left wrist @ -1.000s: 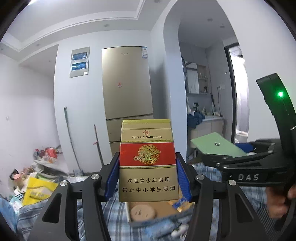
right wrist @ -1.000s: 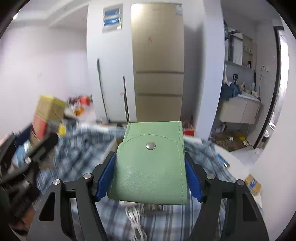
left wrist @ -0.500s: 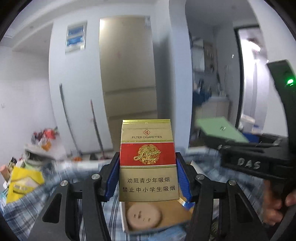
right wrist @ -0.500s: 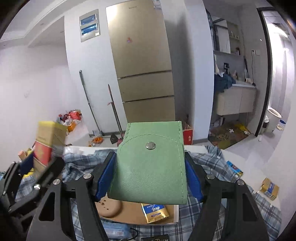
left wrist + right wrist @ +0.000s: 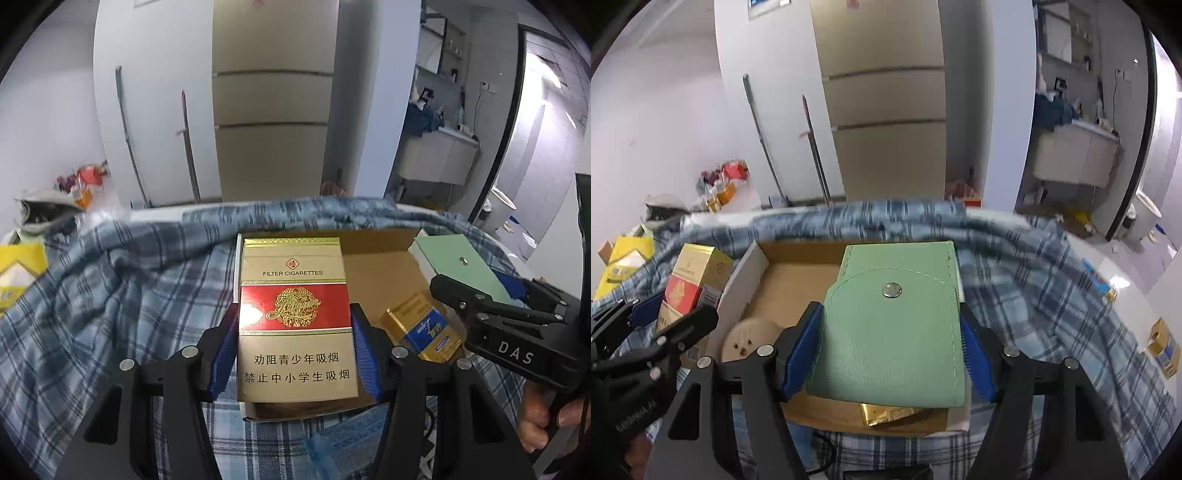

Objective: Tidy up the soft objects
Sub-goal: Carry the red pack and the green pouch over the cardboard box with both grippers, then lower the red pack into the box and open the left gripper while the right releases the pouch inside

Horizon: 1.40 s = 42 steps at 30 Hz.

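Cigarette pack (image 5: 293, 321) clamped in left tongs (image 5: 293, 354), green pouch (image 5: 892, 328) clamped in right tongs (image 5: 888, 354), both over the cardboard box (image 5: 798, 273); next, lower and release inside.

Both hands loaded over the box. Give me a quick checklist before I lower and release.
1. Left hand-held gripper shut on cigarette pack: ok.
2. Right hand-held gripper shut on green pouch: ok.
3. Both items over the cardboard box: ok.
4. Bare box floor under the pouch: not ok, a gold pack lies beneath.
5. Floor under the cigarette pack: cannot tell, hidden.
6. Grippers apart from each other: ok.
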Available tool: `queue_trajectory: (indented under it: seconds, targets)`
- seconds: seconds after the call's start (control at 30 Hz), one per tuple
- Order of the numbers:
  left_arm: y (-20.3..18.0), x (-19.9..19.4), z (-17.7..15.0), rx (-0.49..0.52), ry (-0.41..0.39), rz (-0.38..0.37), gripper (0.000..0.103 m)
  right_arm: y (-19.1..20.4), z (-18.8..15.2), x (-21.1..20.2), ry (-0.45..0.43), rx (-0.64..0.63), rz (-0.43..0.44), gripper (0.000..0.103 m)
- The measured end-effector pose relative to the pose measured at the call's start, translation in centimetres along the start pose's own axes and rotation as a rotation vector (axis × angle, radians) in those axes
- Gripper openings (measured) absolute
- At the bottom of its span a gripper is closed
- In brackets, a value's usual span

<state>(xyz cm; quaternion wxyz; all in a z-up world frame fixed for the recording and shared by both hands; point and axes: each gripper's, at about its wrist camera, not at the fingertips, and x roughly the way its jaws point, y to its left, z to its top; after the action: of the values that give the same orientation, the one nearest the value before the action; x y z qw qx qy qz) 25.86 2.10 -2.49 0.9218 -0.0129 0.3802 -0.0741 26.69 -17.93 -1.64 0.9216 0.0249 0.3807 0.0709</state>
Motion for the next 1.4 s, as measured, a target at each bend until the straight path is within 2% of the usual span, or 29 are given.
queue_trajectory:
  seconds: [0.1, 0.13, 0.2, 0.3, 0.43, 0.67, 1.0, 1.2, 1.4]
  targets:
    - [0.5, 0.9, -0.5, -0.014, 0.002, -0.019, 0.059, -0.7, -0.4, 1.0, 0.043, 0.037, 0.034, 0.069]
    - [0.6, 1.1, -0.6, -0.019, 0.003, -0.032, 0.063, -0.8, -0.6, 1.3, 0.056, 0.040, 0.043, 0.069]
    - [0.8, 2.0, -1.0, -0.033, 0.037, -0.041, 0.064, -0.5, -1.0, 1.4, 0.065, 0.037, 0.037, 0.069]
    - [0.5, 2.1, -1.0, -0.017, 0.041, -0.037, 0.065, -0.2, -1.1, 1.7, 0.072, 0.026, 0.033, 0.069]
    - [0.6, 1.7, -0.9, -0.019, 0.020, -0.029, 0.084, 0.0, -1.0, 2.1, 0.077, 0.021, 0.020, 0.070]
    - [0.0, 0.2, -0.7, 0.018, -0.067, -0.005, 0.084, 0.1, -1.5, 2.9, 0.116, 0.018, 0.024, 0.070]
    - [0.1, -0.1, -0.4, 0.013, -0.059, 0.013, 0.084, -0.2, -1.4, 2.9, 0.125, 0.032, 0.035, 0.071]
    - [-0.3, -3.2, 0.4, 0.028, -0.163, 0.035, 0.084, 0.6, 0.0, -0.2, 0.010, -0.018, -0.025, 0.071]
    - [-2.3, -9.5, 2.0, 0.063, -0.327, 0.046, 0.084, 1.3, 1.6, -5.4, -0.110, -0.038, -0.018, 0.071]
